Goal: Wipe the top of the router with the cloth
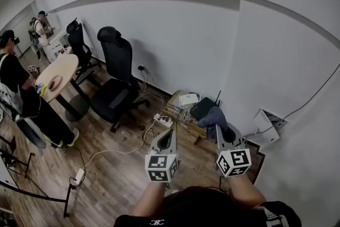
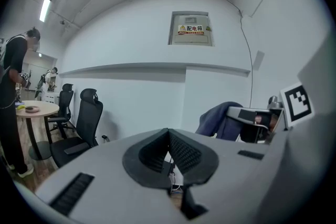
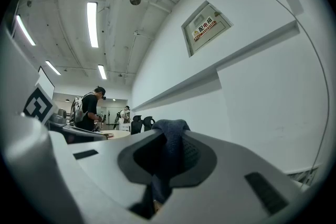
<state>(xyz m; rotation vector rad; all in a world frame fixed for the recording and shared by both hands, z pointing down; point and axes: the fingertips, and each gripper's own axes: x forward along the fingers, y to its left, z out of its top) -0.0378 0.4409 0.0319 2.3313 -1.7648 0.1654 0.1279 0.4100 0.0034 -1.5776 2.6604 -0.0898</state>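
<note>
The router (image 1: 201, 108) is a dark flat box with one upright antenna, lying low against the white wall. A dark blue cloth (image 1: 212, 116) hangs bunched from my right gripper (image 1: 219, 128), which is shut on it just right of the router. In the right gripper view the cloth (image 3: 170, 150) fills the gap between the jaws. My left gripper (image 1: 169, 132) is held beside the right one, shut with nothing in it, its pads (image 2: 178, 150) meeting at the tip. The left gripper view also catches the cloth (image 2: 217, 120) and the right gripper (image 2: 255, 119). Both gripper views face the wall.
A white box (image 1: 188, 99) and tangled cables sit left of the router, with a power strip (image 1: 163, 119) on the wood floor. Another white device (image 1: 268, 125) stands at the right wall. Black office chairs (image 1: 118, 81), a round table (image 1: 57, 74) and people are at the left.
</note>
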